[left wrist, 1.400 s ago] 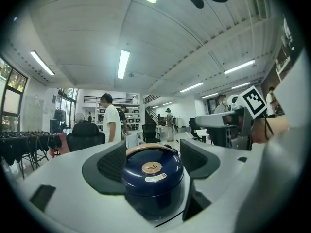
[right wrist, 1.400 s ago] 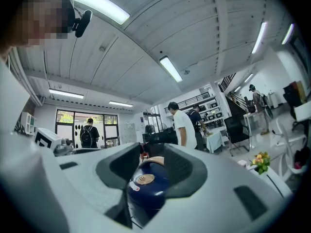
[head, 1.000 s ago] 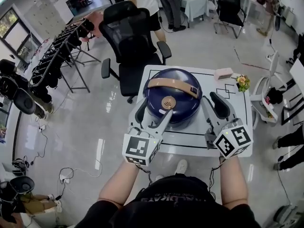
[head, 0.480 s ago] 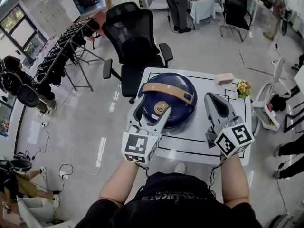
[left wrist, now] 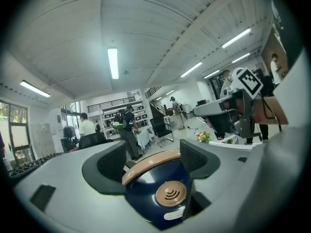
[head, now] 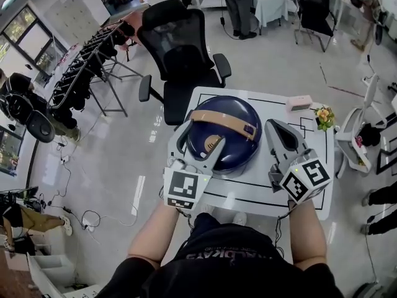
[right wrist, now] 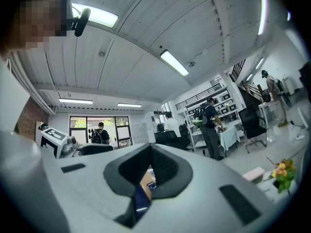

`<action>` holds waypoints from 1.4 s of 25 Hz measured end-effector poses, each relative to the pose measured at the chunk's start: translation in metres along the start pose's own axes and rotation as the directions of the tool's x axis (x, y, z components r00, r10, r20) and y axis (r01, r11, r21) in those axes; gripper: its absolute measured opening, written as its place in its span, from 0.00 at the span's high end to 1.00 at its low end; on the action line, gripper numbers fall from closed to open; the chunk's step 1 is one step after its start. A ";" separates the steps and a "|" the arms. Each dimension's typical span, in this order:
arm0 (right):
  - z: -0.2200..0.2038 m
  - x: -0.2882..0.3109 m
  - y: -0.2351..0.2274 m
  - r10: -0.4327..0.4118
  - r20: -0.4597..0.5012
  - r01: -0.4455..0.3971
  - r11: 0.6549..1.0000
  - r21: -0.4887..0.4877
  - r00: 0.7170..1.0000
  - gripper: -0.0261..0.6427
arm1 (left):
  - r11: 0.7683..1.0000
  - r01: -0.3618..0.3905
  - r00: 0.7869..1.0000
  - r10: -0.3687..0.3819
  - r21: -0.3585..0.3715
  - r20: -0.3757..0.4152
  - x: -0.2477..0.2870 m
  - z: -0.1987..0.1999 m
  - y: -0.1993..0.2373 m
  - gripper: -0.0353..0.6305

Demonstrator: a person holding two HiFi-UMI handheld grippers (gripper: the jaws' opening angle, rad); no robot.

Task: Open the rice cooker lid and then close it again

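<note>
The rice cooker (head: pixel 226 129), lid shut on the desk (head: pixel 260 188), lies partly between the left gripper (head: pixel 201 135)'s open jaws, with its tan handle (left wrist: pixel 150 161) just beyond their tips. The right gripper (head: pixel 274 126)'s jaws are closed and empty beside it. It would probably be best to centre the left jaws on the handle before squeezing.

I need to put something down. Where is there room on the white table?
The white table is bare along its near edge, between the left gripper and right gripper, and in front of the yellow flowers at the right. The round dark-blue rice cooker crowds the middle; a small pink box sits behind.
</note>
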State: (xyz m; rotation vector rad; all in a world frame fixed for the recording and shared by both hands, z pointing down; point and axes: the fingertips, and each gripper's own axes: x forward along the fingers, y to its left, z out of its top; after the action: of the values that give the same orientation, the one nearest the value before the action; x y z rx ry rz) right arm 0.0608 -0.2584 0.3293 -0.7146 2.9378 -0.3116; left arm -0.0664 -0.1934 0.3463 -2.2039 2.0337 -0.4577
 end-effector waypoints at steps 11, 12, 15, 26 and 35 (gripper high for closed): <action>-0.023 0.020 -0.004 -0.071 -0.020 0.072 0.996 0.051 0.997 0.96 | 0.968 0.164 0.982 -0.142 0.188 -0.128 0.035 -0.037 -0.002 0.45; -0.026 0.022 -0.005 -0.080 -0.024 0.082 0.995 0.057 0.996 0.96 | 0.961 0.178 0.979 -0.151 0.211 -0.139 0.037 -0.041 -0.003 0.45; -0.035 0.025 -0.006 -0.116 -0.042 0.119 0.991 0.066 0.992 0.96 | 0.944 0.220 0.970 -0.184 0.248 -0.159 0.045 -0.049 -0.004 0.45; -0.054 0.033 -0.014 -0.228 -0.101 0.238 0.966 0.096 0.968 0.96 | 0.865 0.350 0.934 -0.292 0.359 -0.206 0.064 -0.059 -0.013 0.45; -0.069 0.034 -0.021 -0.289 -0.130 0.304 0.946 0.112 0.948 0.96 | 0.738 0.418 0.908 -0.336 0.529 -0.249 0.078 -0.065 -0.026 0.47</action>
State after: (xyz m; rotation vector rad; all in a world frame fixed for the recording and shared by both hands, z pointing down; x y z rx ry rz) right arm 0.0305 -0.2806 0.3993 -1.1570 2.8707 -0.5827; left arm -0.0563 -0.2596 0.4268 -2.2013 1.2189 -1.1275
